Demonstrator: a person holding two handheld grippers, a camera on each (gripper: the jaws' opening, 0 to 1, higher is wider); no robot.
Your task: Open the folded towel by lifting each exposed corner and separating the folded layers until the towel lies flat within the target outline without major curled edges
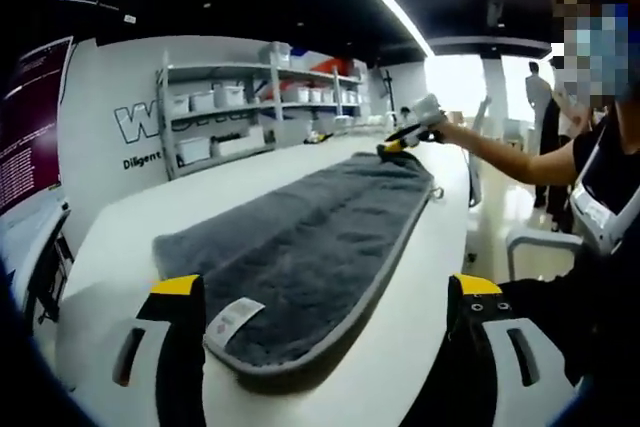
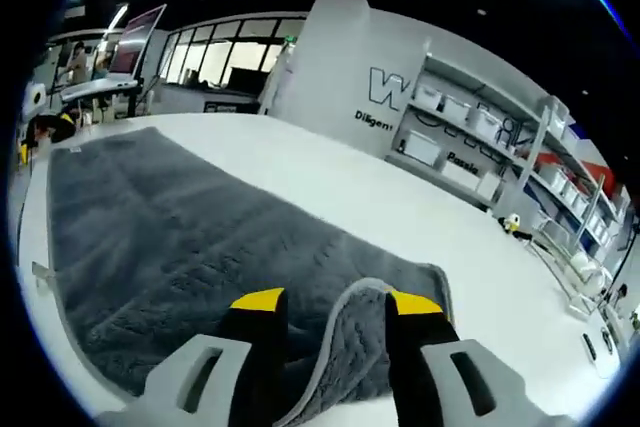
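A dark grey towel (image 1: 310, 237) with a lighter grey border lies stretched along the white table (image 1: 130, 217). A white label (image 1: 232, 322) sits at its near end. My left gripper (image 1: 327, 292) is open, its yellow-tipped jaws wide apart on either side of that near end. At the far end, a person's arm holds my right gripper (image 1: 408, 135) at the towel's corner. In the right gripper view the towel (image 2: 170, 237) runs away to the left. My right gripper (image 2: 336, 301) is shut on a raised, curled fold of the towel's edge (image 2: 345, 322).
Shelves with white bins (image 1: 240, 107) stand against the lettered wall behind the table. A person (image 1: 600, 177) stands at the right by a white chair (image 1: 540, 242). A small yellow object (image 2: 512, 222) lies on the table near more shelves (image 2: 480, 137).
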